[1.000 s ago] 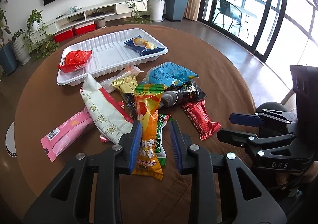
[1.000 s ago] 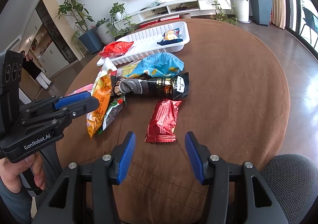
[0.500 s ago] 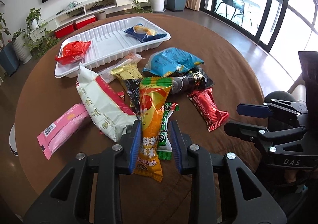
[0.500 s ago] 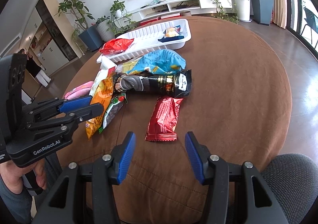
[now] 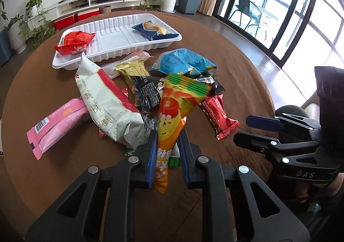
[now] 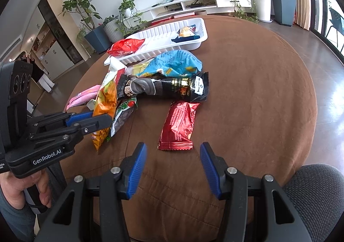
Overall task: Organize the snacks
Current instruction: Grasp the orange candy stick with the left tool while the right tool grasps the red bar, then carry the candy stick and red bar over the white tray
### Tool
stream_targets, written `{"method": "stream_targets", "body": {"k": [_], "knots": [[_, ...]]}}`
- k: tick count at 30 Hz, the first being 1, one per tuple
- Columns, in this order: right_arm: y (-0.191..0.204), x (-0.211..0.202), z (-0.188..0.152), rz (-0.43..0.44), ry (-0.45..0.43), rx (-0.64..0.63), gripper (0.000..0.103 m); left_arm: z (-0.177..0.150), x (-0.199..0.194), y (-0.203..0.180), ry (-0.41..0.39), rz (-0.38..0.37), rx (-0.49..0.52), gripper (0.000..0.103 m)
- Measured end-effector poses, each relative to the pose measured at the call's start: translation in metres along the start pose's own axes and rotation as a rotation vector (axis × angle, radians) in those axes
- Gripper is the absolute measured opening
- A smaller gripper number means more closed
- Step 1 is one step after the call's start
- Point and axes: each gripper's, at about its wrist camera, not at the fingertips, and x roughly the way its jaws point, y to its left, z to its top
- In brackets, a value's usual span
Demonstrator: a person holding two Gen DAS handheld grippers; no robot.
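My left gripper (image 5: 166, 151) clamps the orange snack packet (image 5: 172, 117), tilted up above the pile; my right gripper (image 6: 173, 166) hovers level, fingers apart, near the red bar (image 6: 179, 126)

One white tray (image 5: 111, 33), two snack packets in it, about nine packets on the table (image 5: 236, 65)

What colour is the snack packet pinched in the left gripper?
Orange packet with a green-striped top, clearest in the left wrist view.
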Motion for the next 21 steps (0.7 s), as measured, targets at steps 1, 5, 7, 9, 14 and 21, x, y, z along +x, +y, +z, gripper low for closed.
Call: {"method": "stream_targets", "body": {"k": [1, 5, 7, 9, 14, 21], "knots": [[0.0, 0.0, 0.0, -0.004, 0.0, 0.0, 0.056, -0.001, -0.001, 0.0, -0.006, -0.008, -0.004, 0.013], [-0.001, 0.001, 0.0, -0.012, 0.001, 0.006, 0.056, -0.003, -0.004, 0.002, -0.014, -0.029, -0.013, 0.012], [-0.001, 0.002, 0.001, -0.016, 0.001, 0.004, 0.056, -0.005, -0.003, 0.003, -0.01, -0.039, -0.022, 0.012], [0.0, 0.002, 0.002, -0.022, 0.001, -0.001, 0.056, -0.007, -0.003, 0.006, -0.011, -0.051, -0.036, 0.011], [0.002, 0.004, 0.005, -0.037, 0.003, -0.002, 0.056, -0.011, -0.013, 0.011, -0.036, -0.092, -0.076, 0.011], [0.01, 0.014, 0.025, -0.066, 0.004, -0.029, 0.056, -0.021, -0.031, 0.022, -0.066, -0.123, -0.135, 0.011]]}}
